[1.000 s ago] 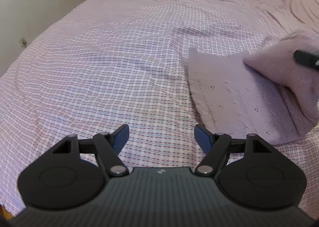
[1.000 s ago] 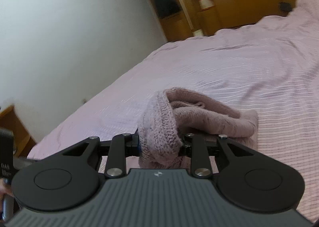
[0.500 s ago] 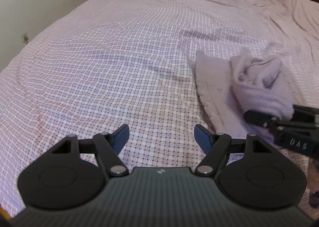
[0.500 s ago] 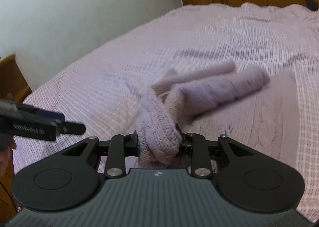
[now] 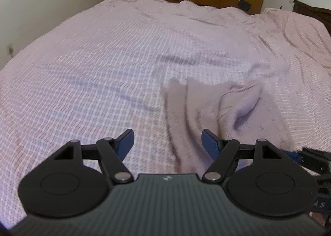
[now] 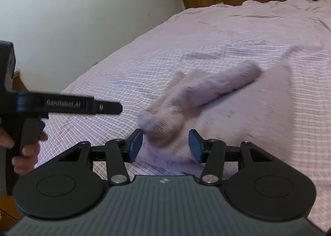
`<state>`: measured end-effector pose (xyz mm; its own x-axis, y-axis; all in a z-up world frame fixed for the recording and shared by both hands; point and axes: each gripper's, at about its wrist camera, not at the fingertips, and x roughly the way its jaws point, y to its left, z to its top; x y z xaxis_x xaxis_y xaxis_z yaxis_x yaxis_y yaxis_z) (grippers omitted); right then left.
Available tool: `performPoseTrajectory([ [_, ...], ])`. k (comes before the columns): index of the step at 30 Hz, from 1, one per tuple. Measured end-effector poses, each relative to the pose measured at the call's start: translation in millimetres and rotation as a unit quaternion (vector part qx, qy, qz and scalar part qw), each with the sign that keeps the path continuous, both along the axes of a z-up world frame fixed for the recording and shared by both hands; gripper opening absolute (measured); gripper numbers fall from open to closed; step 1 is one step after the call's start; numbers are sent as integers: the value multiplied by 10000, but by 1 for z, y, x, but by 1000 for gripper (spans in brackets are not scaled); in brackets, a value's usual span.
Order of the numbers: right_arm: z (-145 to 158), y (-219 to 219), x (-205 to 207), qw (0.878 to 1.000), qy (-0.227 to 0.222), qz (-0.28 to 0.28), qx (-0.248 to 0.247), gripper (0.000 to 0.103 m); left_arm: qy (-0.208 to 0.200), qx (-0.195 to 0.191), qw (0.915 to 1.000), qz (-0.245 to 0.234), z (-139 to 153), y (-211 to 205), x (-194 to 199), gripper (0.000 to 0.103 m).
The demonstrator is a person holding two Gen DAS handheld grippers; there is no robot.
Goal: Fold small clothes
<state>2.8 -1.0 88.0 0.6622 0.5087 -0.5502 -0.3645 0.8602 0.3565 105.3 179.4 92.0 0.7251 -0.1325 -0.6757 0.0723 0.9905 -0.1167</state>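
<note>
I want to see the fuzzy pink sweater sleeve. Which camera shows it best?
The right wrist view: the sleeve stretches across the middle of the picture, a little blurred, its end lying between the open right gripper. The left wrist view shows the sweater's flat body, the sleeve only a rumpled fold.

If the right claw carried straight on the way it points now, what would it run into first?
Most likely the rolled sleeve of the pink knitted garment, lying just ahead between the right claw's open fingers; blur leaves depth uncertain.

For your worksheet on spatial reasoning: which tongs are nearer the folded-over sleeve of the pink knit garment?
Right. The right tongs stand open right at the sleeve end; the left tongs hang open beside the garment.
</note>
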Motion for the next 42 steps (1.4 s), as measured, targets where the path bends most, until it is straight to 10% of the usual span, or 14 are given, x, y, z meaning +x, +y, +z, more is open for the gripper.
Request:
performPoseTrajectory([
  [20, -25, -92, 4, 9858, 275, -1648, 188, 68, -135, 177, 9971, -730, -41, -87, 53, 71],
  [21, -28, -91, 6, 9856, 292, -1648, 229, 68, -190, 183, 9969, -740, -44, -88, 54, 65],
  [23, -32, -90, 10, 9857, 302, -1632, 304, 68, -160, 114, 9966, -801, -49, -88, 57, 17],
  [24, -34, -89, 11, 9858, 306, -1614, 340, 68, -91, 6, 9972, -748, -52, -86, 59, 16],
  [31, -38, -82, 15, 9874, 257, -1514, 394, 69, -135, -593, 9980, -160, -47, -50, 58, 19],
  [37, -40, -83, 13, 9868, 247, -1532, 454, 69, -250, -389, 9983, 357, -48, -35, 52, 60],
  [42, -41, -84, 9, 9862, 271, -1550, 508, 70, -168, -578, 9976, 350, -57, -27, 53, 62],
])
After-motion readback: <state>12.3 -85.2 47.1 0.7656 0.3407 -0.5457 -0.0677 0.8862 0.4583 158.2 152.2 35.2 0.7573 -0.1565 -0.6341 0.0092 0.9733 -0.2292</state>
